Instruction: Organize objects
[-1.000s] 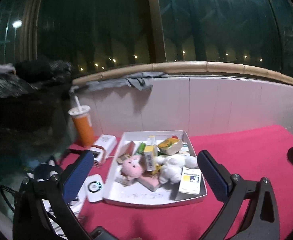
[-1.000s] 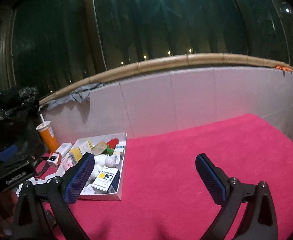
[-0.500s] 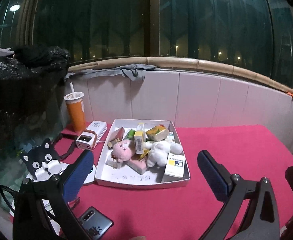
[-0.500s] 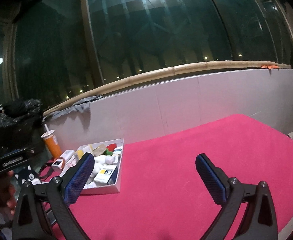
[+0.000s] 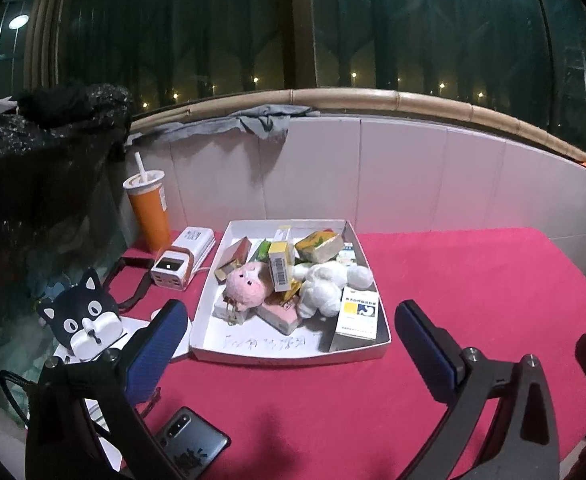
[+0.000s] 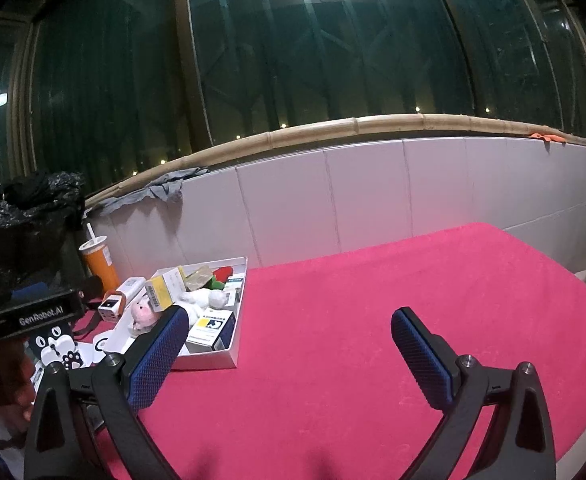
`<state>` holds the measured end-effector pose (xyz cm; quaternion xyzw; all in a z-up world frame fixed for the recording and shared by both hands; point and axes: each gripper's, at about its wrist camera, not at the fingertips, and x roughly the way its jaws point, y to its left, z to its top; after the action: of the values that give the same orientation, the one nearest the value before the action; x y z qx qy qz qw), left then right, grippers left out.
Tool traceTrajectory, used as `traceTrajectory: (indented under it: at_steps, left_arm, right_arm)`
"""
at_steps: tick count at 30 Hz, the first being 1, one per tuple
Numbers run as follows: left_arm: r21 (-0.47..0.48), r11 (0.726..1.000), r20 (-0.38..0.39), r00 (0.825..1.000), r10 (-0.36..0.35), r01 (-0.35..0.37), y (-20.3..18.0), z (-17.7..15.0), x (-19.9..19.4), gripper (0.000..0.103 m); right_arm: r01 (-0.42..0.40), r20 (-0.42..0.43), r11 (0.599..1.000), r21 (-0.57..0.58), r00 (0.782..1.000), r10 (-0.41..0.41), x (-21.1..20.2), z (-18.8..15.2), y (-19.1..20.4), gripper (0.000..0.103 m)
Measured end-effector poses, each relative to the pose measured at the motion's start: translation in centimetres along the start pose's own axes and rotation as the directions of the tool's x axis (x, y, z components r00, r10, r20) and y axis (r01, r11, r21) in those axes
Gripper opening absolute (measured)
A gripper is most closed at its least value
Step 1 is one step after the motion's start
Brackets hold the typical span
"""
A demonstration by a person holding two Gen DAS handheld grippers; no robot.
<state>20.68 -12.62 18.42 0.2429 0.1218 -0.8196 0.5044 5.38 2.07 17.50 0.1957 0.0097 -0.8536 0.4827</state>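
Observation:
A white tray sits on the red cloth, piled with a pink plush pig, a white plush toy, a yellow and white medicine box and several small cartons. My left gripper is open and empty, held just in front of the tray. My right gripper is open and empty over bare red cloth, to the right of the tray.
Left of the tray stand an orange drink cup with a straw, a white charger block, a black cat-face holder and a dark phone. A white tiled wall runs behind. The red cloth stretches right.
The left gripper has moved closer to the tray than half a second ago. The right view has shifted slightly downward. Both grippers stay open.

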Motion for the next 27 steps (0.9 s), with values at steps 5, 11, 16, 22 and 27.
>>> traceTrajectory:
  at_steps: [5, 11, 16, 22, 27]
  left_arm:
    - [-0.002, 1.000, 0.001, 1.000, 0.014, -0.014, 0.1, -0.1, 0.1, 0.103]
    - [-0.014, 1.000, 0.018, 1.000, 0.016, -0.016, 0.5, -0.4, 0.0, 0.103]
    - [-0.040, 0.999, 0.015, 1.000, 0.001, 0.000, 1.1, -0.5, 0.0, 0.103]
    - [-0.029, 1.000, -0.002, 1.000, -0.007, 0.007, 0.8, -0.9, 0.3, 0.103]
    - [-0.016, 1.000, -0.016, 1.000, -0.025, 0.025, 0.3, -1.3, 0.6, 0.103]
  right_arm:
    - [-0.004, -0.011, 1.000, -0.009, 1.000, 0.004, 0.3, -0.1, 0.3, 0.103]
    - [0.006, 0.006, 0.999, -0.042, 1.000, -0.006, -0.2, -0.5, 1.4, 0.103]
    - [0.006, 0.015, 0.998, -0.068, 1.000, -0.005, -0.5, -0.7, 1.9, 0.103]
    - [-0.003, 0.015, 0.996, -0.087, 1.000, 0.005, -0.6, -1.1, 2.5, 0.103]
    - [-0.009, 0.003, 0.996, -0.085, 1.000, 0.009, -0.5, -1.4, 2.3, 0.103]
